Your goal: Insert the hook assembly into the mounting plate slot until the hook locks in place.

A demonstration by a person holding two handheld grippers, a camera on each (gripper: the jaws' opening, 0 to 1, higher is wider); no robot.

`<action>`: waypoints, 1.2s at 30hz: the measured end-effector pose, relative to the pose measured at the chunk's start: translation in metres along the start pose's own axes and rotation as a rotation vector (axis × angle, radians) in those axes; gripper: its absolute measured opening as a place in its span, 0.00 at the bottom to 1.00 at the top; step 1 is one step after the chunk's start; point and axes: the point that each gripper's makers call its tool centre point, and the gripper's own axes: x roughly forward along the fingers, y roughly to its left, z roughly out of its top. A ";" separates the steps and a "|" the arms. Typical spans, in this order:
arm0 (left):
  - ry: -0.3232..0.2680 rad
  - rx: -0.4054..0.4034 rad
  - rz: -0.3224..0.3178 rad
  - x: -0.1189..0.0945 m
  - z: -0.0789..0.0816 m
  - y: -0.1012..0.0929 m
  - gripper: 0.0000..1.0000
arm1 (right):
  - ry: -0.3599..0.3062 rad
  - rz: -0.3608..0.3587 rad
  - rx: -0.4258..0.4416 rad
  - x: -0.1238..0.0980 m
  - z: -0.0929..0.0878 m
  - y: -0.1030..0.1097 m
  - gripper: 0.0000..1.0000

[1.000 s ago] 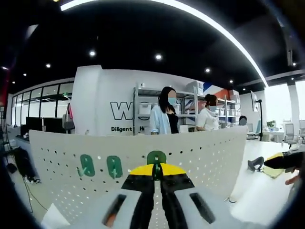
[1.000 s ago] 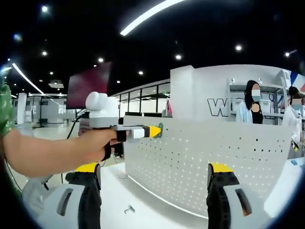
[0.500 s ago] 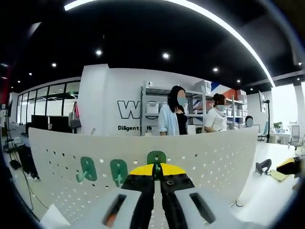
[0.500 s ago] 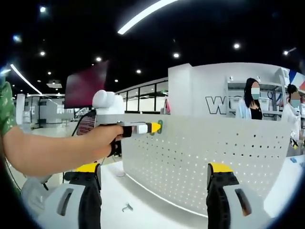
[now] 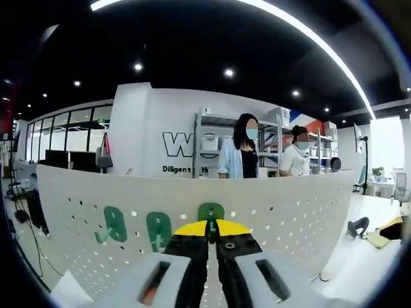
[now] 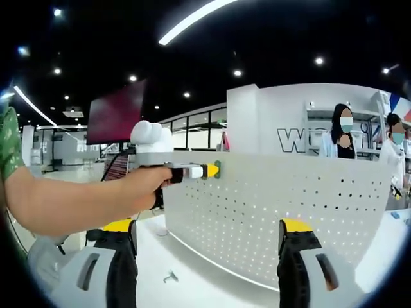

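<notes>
The white perforated mounting plate (image 5: 276, 212) stands upright across the table. Two green hooks (image 5: 112, 226) (image 5: 158, 230) hang on its face at the left. My left gripper (image 5: 210, 229) is shut on a third green hook (image 5: 210, 211), held against the plate near its top edge. In the right gripper view the left gripper (image 6: 207, 171), in a person's hand (image 6: 138, 186), presses that green hook (image 6: 217, 169) onto the plate (image 6: 289, 199). My right gripper (image 6: 207, 228) stands wide open in front of the plate, with nothing between its jaws.
A small metal hook piece (image 6: 170, 277) lies on the white table (image 6: 192, 282) before the plate. A dark tool (image 5: 357, 226) and a yellow thing (image 5: 385, 232) lie on the table at the right. Two people (image 5: 243, 154) stand by shelves behind.
The left gripper with the green hook has edged slightly up and closer along the plate's top edge. The left view has turned a little. The right gripper stays open and still.
</notes>
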 end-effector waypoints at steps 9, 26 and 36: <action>0.000 0.001 0.013 0.001 0.000 0.003 0.03 | 0.006 0.006 0.001 0.001 -0.003 0.002 0.92; 0.012 0.042 0.021 0.003 -0.005 0.002 0.03 | 0.009 0.003 0.004 -0.002 -0.004 0.000 0.92; 0.011 0.035 0.028 0.002 -0.006 0.002 0.03 | 0.012 0.001 0.007 -0.003 -0.006 -0.001 0.92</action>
